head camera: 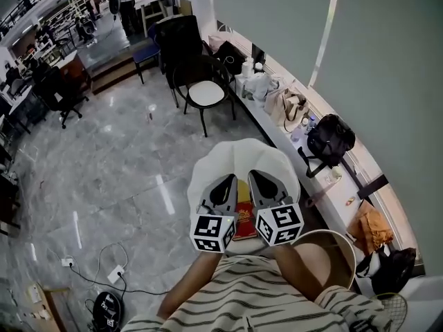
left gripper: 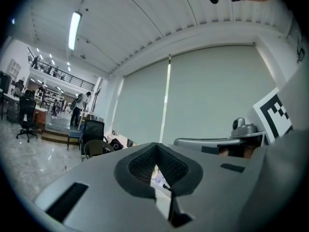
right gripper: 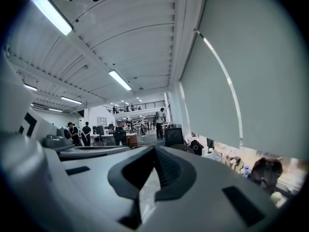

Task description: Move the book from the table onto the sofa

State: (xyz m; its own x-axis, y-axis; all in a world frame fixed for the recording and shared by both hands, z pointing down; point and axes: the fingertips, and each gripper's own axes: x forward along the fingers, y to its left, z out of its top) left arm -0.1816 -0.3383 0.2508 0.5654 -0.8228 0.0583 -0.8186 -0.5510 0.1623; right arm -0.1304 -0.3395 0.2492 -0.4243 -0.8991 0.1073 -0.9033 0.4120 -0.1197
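Only the head view is showing us the red book [head camera: 243, 221], lying on the round white table [head camera: 239, 154], peeking out between the left gripper [head camera: 225, 189] and right gripper [head camera: 261, 185]. Both gripper views are just staring level at blinds [left gripper: 212, 95] and ceiling [right gripper: 125, 37], and both grippers' jaws are sitting pinched shut on nothing. A chair [head camera: 204, 94] is standing past the table, a cluttered counter [head camera: 280, 135] is crowding its right edge, open floor [head camera: 118, 171] is spreading left

Table [head camera: 239, 159], round, white-topped, is stood on a grey marbled floor [head camera: 111, 171]. One book [head camera: 243, 218], red and yellow, is laid flat on it.
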